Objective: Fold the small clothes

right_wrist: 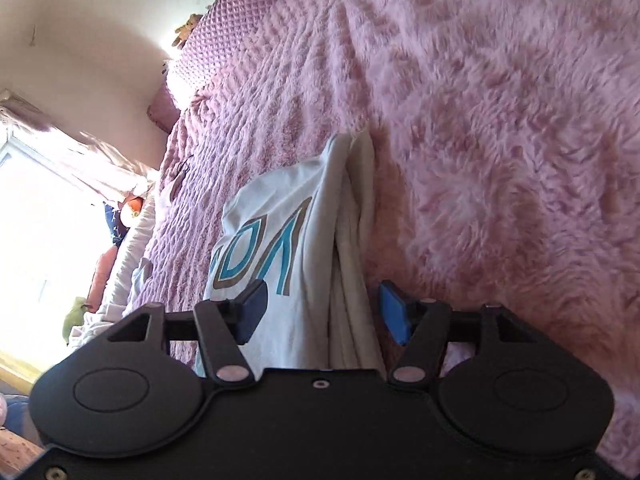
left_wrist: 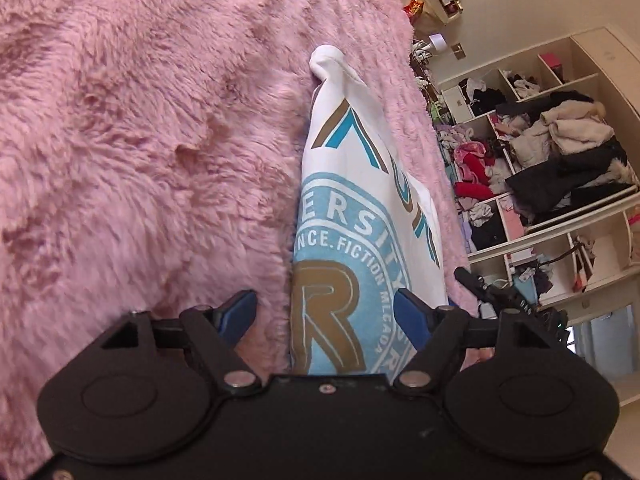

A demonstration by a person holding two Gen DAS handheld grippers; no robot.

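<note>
A small white T-shirt (left_wrist: pixel 348 184) with a light-blue round emblem and gold-and-teal letters lies on a fluffy pink blanket (left_wrist: pixel 140 140). My left gripper (left_wrist: pixel 326 316) is open, its blue pads on either side of the shirt's printed edge, which passes between them. In the right wrist view the same shirt (right_wrist: pixel 288 240) is doubled over, with stacked white layers along its right edge. My right gripper (right_wrist: pixel 322 310) is open and straddles that layered edge, one pad over the printed cloth, the other over the blanket.
The pink blanket (right_wrist: pixel 500 140) covers the bed on all sides of the shirt. White open shelves (left_wrist: pixel 560 152) stuffed with clothes stand beyond the bed. A quilted purple headboard (right_wrist: pixel 232 32) and a bright window (right_wrist: pixel 40 220) lie at the far side.
</note>
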